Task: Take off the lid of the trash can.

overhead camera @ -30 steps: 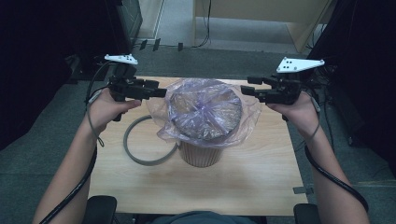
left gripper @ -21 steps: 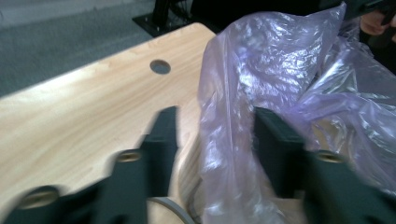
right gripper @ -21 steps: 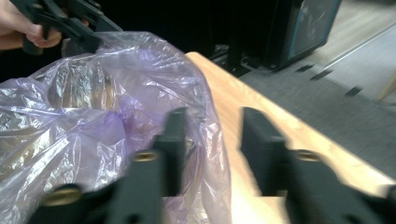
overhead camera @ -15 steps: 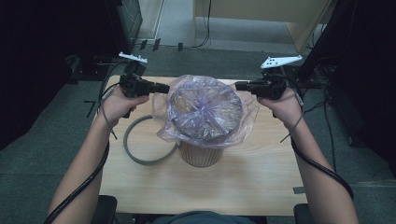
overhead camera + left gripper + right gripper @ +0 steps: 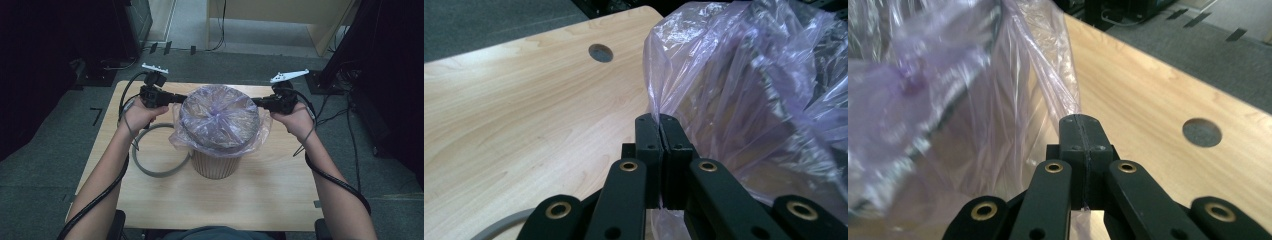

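Purple-tinted clear plastic bag [image 5: 220, 120] sits draped over the mouth of a ribbed beige bin [image 5: 216, 162], approx centre of the wooden table [image 5: 270, 195]. Bag film covers the bin top and hangs out past the rim all round, creased, w/ folds gathering toward the middle.

L gripper [image 5: 176, 98]: at the bag's left edge in high view. Jaws have just been closing; now fully together w/ a fold of bag film pinched between the pads, seen in left gripper view [image 5: 659, 131], where the film runs up and right out of the jaw tips. Left hand [image 5: 140, 112] holds the gripper body, cable trailing back along the forearm.

R gripper [image 5: 257, 102]: at the bag's right edge, opposite the L one. Jaws also just closed; pads pressed together on a thin strip of film, seen in right gripper view [image 5: 1082, 129], film stretching up and left from the tips. Right hand [image 5: 295, 120] behind it.

Grey ring [image 5: 157, 150] lies flat on table, left of the bin, touching or just beside its base; can't tell which. Round cable hole [image 5: 1202, 132] in the table top, near the far edge.

Both grippers roughly level, pointing inward at each other across the bin.
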### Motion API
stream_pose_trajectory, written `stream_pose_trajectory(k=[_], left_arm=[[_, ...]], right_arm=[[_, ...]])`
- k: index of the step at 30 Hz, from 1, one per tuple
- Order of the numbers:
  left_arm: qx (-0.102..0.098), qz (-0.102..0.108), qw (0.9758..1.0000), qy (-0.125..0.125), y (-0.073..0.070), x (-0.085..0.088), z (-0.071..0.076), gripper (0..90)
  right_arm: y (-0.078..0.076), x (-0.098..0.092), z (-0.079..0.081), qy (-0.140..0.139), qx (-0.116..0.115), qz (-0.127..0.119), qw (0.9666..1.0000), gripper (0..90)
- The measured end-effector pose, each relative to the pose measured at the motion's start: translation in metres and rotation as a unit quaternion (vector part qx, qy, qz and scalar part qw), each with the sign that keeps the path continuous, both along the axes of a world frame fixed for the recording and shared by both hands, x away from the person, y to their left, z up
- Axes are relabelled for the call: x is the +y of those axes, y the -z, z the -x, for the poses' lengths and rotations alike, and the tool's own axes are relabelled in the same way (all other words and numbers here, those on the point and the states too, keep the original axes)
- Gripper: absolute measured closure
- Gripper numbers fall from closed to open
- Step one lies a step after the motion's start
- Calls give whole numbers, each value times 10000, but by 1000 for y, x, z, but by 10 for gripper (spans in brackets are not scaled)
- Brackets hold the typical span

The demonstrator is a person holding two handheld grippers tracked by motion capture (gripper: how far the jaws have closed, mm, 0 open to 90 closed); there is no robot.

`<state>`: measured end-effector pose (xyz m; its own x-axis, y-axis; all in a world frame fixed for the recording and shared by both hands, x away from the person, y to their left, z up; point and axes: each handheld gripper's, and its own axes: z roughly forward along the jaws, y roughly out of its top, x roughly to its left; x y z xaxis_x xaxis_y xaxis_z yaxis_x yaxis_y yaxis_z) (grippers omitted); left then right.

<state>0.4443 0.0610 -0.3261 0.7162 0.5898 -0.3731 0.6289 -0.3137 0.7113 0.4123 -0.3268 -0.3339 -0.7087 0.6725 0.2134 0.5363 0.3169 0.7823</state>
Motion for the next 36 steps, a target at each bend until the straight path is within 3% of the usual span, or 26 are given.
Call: stream_pose_trajectory(k=[3, 4, 5, 6, 7, 8, 9, 10, 12, 15, 16, 18, 20, 21, 23, 24, 25, 29, 31, 33, 36], left_arm=[[-11, 43, 10000, 12, 2, 2, 2, 877], [-46, 86, 10000, 20, 1, 4, 4, 805], [-141, 109, 9998, -5, -1, 7, 5, 805], [-437, 144, 9989, -116, -8, 12, 9, 708], [-437, 144, 9989, -116, -8, 12, 9, 675], [-537, 229, 9982, -109, -14, 14, 12, 675], [-642, 283, 9975, -113, -19, 16, 14, 629], [-679, 327, 9971, -101, -24, 17, 15, 590], [-660, 399, 9970, -2, -34, 20, 19, 568], [-645, 400, 9970, 172, -44, 19, 25, 541], [-554, 425, 9972, 260, -45, 18, 27, 538], [-418, 452, 9973, 402, -45, 15, 31, 528], [-451, 391, 9968, 537, -43, 12, 35, 522], [-454, 373, 9967, 559, -42, 11, 37, 522], [-401, 301, 9969, 601, -38, 8, 41, 503], [-401, 301, 9969, 601, -38, 8, 41, 483], [-384, 178, 9971, 638, -35, 4, 44, 478], [-429, 240, 9965, 675, -31, 0, 46, 479], [-492, 303, 9960, 682, -25, -3, 49, 484], [-476, 287, 9962, 673, -25, -2, 48, 507], [-379, 402, 9962, 671, -26, 1, 48, 511]], right_arm=[[4, 0, 1, -30, 7, 37, 10000, 900], [3, -4, 4, -8, -78, -11, 10000, 795], [3, -4, 4, -8, -78, -11, 10000, 795], [-5, -11, 6, 43, -158, -191, 9997, 694], [-12, -14, 7, 74, -272, -218, 9994, 650], [-12, -14, 7, 74, -272, -218, 9994, 650], [-19, -15, 9, 56, -402, -255, 9989, 587], [-26, -16, 11, 37, -519, -306, 9982, 535], [-42, -15, 15, -69, -593, -457, 9972, 518], [-56, -3, 21, -335, -631, -512, 9961, 527], [-57, 1, 22, -403, -633, -515, 9958, 555], [-60, 15, 25, -641, -635, -486, 9947, 579], [-61, 31, 27, -795, -571, -415, 9943, 625], [-61, 31, 27, -795, -571, -415, 9943, 625], [-65, 45, 30, -813, -604, -238, 9946, 781], [-65, 45, 30, -813, -604, -238, 9946, 781], [-69, 54, 29, -851, -441, -184, 9952, 791], [-72, 68, 28, -947, -399, -137, 9946, 793], [-76, 85, 29, -1139, -305, 78, 9930, 836], [-76, 90, 29, -1224, -271, 152, 9920, 838], [-75, 111, 30, -1497, -58, 482, 9875, 846]])
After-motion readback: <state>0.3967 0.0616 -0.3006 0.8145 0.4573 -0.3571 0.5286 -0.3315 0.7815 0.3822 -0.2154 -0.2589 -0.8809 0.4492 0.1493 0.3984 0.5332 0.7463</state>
